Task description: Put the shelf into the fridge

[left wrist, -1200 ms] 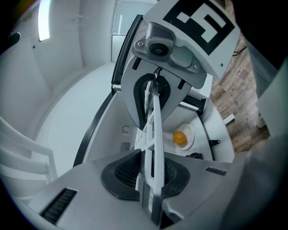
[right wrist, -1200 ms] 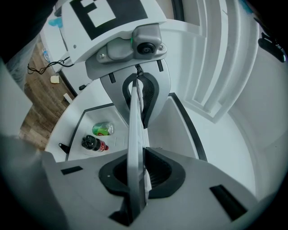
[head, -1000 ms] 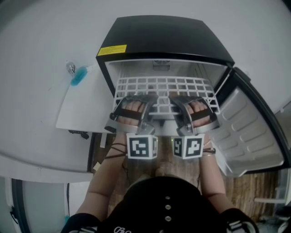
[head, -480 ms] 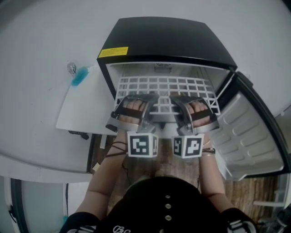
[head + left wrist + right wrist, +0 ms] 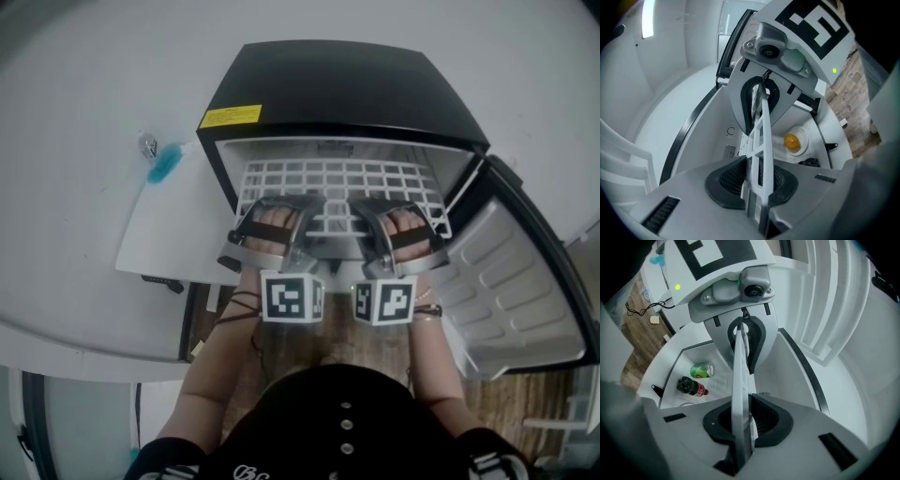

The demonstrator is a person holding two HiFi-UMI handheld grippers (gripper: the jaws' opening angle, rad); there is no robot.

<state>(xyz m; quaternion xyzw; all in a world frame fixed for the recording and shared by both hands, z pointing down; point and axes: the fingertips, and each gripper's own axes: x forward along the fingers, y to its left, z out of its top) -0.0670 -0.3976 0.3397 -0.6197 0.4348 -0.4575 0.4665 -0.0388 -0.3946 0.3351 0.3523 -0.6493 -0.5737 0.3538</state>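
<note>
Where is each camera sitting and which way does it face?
Head view: on the person's head, looking steeply down into the open fridge; forearms, left hand-held gripper and right hand-held gripper show.
Left gripper view: on the left one, looking along its own jaws and the clamped shelf toward the right one.
Right gripper view: the mirror, own jaws in front, facing the left one.
Shared: both gripper views show the shelf edge-on.

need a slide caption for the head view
left tool and right tool clamp the white shelf, held partway inside the open black fridge
</note>
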